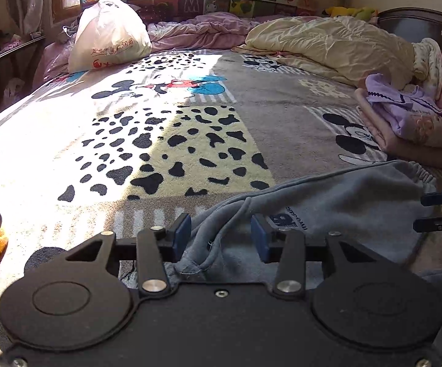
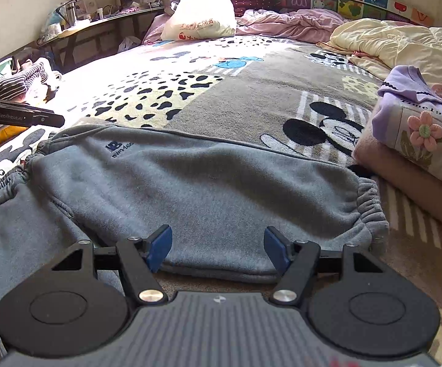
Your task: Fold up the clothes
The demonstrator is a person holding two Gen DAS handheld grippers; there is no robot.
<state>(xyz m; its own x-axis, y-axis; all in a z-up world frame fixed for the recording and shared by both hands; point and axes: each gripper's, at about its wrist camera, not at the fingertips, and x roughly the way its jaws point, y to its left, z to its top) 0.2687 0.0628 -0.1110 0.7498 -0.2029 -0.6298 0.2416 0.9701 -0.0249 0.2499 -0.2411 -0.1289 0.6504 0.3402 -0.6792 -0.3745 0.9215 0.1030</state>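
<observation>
We record grey sweatpants (image 2: 196,183) lying flat on the bed's cartoon-print blanket (image 2: 236,104), folded over, with the elastic cuff (image 2: 371,205) at their right end and a small dark logo (image 2: 117,148) near the far left edge. The right hand-held gripper (image 2: 218,249) sits at the near edge of the sweatpants, its blue pads (image 2: 159,247) spread apart and gripping nothing. The left hand-held gripper (image 1: 221,237) is at the sweatpants' bunched end (image 1: 215,238); its pads stand apart with loose folds of cloth between them, not clamped. Right of the sweatpants we note a stack of folded clothes (image 2: 417,140), lilac on top. Beyond the sweatpants, at the far side of the bed, a white plastic bag (image 2: 201,15) rests beside a cream quilt (image 2: 404,46).
</observation>
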